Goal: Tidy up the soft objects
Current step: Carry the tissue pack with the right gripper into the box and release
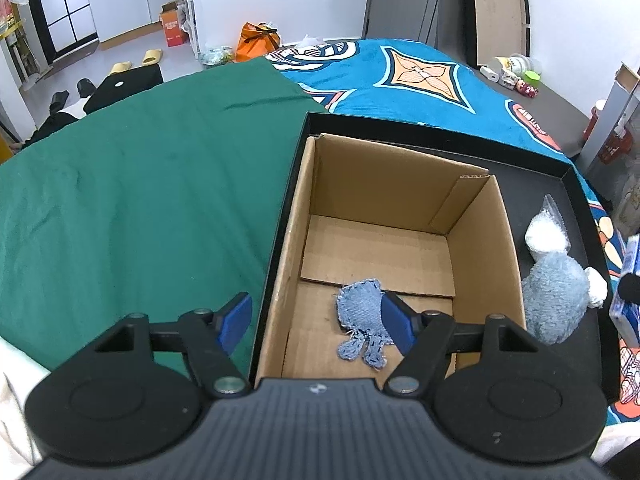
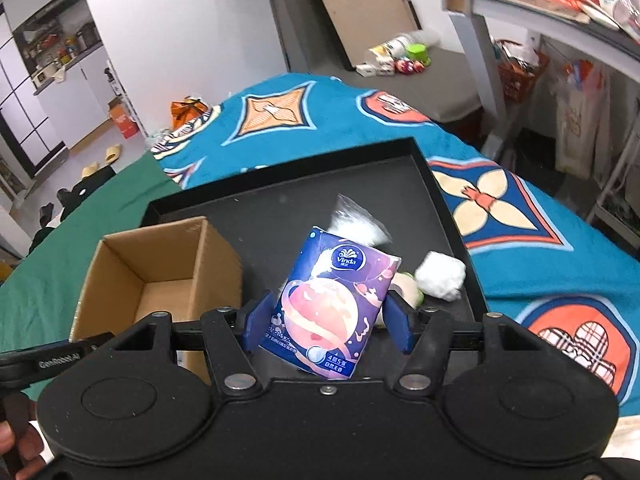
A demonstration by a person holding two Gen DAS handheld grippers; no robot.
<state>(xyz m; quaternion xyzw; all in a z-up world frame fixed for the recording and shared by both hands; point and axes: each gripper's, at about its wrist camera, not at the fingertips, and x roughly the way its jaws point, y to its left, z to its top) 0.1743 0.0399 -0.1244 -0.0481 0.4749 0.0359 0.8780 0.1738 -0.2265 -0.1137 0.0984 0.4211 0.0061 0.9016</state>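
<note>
Right gripper clamped on tissue pack, lifted just right of cardboard box. Soft, light, squashy; best pinched across flat sides. Left gripper spread wide, empty, over box; denim patch probably lying loose inside.

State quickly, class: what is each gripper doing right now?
Left gripper: open, empty, over the cardboard box.
Right gripper: shut on the tissue pack.
</note>
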